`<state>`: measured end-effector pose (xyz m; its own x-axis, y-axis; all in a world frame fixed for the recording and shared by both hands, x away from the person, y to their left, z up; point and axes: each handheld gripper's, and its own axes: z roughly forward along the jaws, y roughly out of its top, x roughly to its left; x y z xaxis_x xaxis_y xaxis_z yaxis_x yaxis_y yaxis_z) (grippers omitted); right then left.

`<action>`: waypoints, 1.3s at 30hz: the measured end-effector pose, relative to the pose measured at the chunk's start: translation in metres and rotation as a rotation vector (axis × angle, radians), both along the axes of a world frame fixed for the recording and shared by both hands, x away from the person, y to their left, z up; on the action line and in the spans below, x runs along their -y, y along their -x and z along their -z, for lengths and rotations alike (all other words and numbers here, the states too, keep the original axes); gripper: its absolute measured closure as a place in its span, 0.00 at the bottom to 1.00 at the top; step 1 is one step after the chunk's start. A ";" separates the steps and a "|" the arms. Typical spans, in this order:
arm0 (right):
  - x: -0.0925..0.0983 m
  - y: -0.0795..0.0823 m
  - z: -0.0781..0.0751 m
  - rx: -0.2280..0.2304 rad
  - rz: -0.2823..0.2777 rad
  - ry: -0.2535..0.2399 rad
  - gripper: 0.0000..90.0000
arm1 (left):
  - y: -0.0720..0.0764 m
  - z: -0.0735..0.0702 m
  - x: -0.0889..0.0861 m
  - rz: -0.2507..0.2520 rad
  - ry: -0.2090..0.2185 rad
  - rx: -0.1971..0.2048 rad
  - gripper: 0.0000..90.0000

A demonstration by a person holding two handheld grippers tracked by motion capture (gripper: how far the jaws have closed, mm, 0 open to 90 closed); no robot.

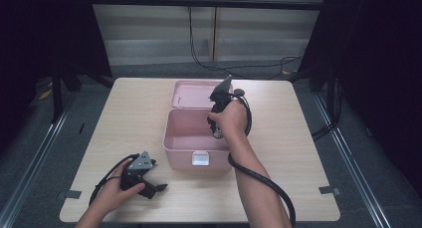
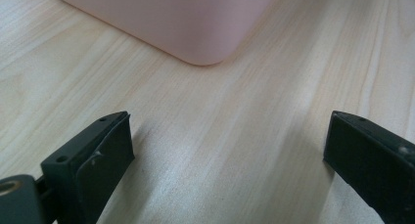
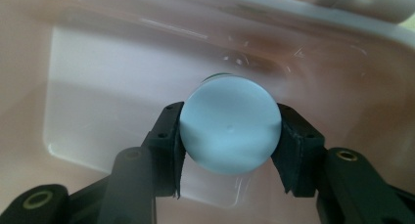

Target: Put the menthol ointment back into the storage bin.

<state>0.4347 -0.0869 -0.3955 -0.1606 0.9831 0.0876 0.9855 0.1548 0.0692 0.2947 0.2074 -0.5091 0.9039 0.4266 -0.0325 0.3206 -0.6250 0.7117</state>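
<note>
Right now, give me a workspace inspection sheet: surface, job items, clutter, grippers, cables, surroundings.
Surface: light wood table, bare apart from the items below.
Job's things: pink box, open, lid folded back; pale blue round-topped object held inside the box.
Clutter: nothing seen.
Grippers: right gripper shut on the blue object, lowered into the box; left gripper open, low over the table near a box corner.
Cables: black cable trails along the right forearm; another loops by the left hand.
Surroundings: dark curtains both sides, wall cables behind, tape marks at table corners.
</note>
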 end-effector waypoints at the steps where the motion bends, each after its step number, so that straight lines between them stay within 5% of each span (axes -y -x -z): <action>1: 0.000 0.000 0.001 0.003 0.000 0.008 0.57 | 0.000 0.000 0.000 0.000 0.000 0.000 0.04; 21: -0.011 -0.002 0.005 0.022 0.000 0.020 0.57 | 0.000 0.000 0.000 0.001 0.000 -0.001 0.04; 39: -0.019 -0.007 0.028 0.018 0.003 0.007 0.57 | 0.000 0.000 0.000 0.001 -0.003 0.001 0.04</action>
